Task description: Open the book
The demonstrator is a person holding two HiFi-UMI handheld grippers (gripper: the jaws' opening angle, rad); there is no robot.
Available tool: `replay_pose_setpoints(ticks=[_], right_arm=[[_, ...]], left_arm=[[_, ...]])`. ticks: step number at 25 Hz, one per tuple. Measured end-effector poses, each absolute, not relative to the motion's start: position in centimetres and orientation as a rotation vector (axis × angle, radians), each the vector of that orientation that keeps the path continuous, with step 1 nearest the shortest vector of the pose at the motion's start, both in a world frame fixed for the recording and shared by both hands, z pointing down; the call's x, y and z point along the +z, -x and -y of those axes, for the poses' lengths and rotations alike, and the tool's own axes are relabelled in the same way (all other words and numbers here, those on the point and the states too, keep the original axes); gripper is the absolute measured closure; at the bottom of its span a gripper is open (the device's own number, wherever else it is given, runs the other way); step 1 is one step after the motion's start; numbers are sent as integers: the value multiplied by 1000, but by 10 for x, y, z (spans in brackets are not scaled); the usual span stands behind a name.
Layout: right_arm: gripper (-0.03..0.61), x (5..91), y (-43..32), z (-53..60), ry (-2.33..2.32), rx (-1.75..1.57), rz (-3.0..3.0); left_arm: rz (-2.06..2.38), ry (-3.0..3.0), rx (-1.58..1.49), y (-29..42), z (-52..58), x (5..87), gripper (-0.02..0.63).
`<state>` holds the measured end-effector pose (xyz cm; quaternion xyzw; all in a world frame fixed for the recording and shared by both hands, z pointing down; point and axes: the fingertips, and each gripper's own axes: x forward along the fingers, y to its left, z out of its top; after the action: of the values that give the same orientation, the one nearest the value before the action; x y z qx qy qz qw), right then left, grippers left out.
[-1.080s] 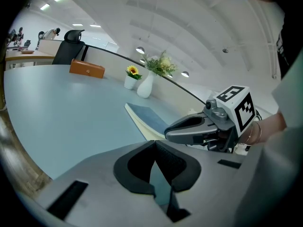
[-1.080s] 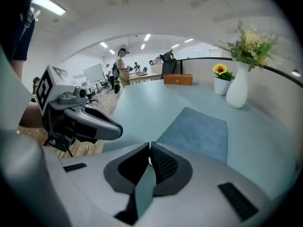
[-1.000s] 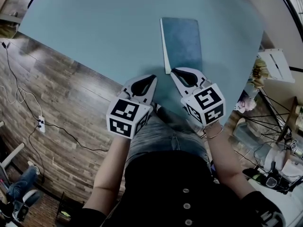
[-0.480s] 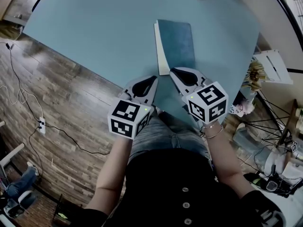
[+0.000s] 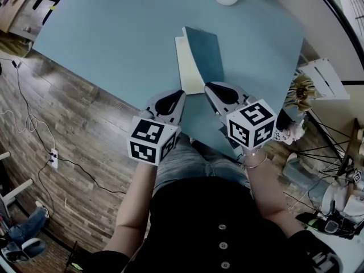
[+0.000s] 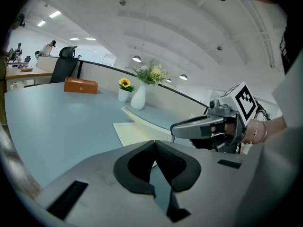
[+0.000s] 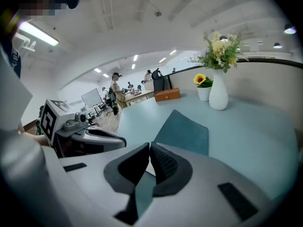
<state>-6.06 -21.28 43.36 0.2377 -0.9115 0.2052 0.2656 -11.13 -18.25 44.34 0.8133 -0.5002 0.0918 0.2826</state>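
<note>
The book lies on the teal table with its teal cover raised at a slant. A cream page shows to the left of the cover, and it shows low in the left gripper view too. My right gripper is at the book's near edge, shut on the cover's near corner. My left gripper hovers just left of it by the table's edge, shut with nothing in it, close to the page's near corner.
A white vase of flowers and a small sunflower pot stand beyond the book. An orange box sits at the table's far side. The table edge runs just under both grippers, with wood floor to the left.
The cover has risen from nearly flat to slanted, and the cream page under it has come into sight. Both grippers stayed close to the book's near edge.
</note>
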Motion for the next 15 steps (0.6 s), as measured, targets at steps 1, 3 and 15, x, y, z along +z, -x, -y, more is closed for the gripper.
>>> replay_pose_setpoints(ticks=[1, 3, 15], right_arm=[[565, 432, 58, 214, -650, 560, 2468], [565, 428, 52, 217, -664, 572, 2481], [566, 412, 18, 232, -760, 705, 2542]], left_arm=[[1338, -2181, 249, 109, 183, 442, 601], [1332, -2193, 261, 103, 185, 440, 601], [1310, -2265, 306, 80, 206, 421, 601]])
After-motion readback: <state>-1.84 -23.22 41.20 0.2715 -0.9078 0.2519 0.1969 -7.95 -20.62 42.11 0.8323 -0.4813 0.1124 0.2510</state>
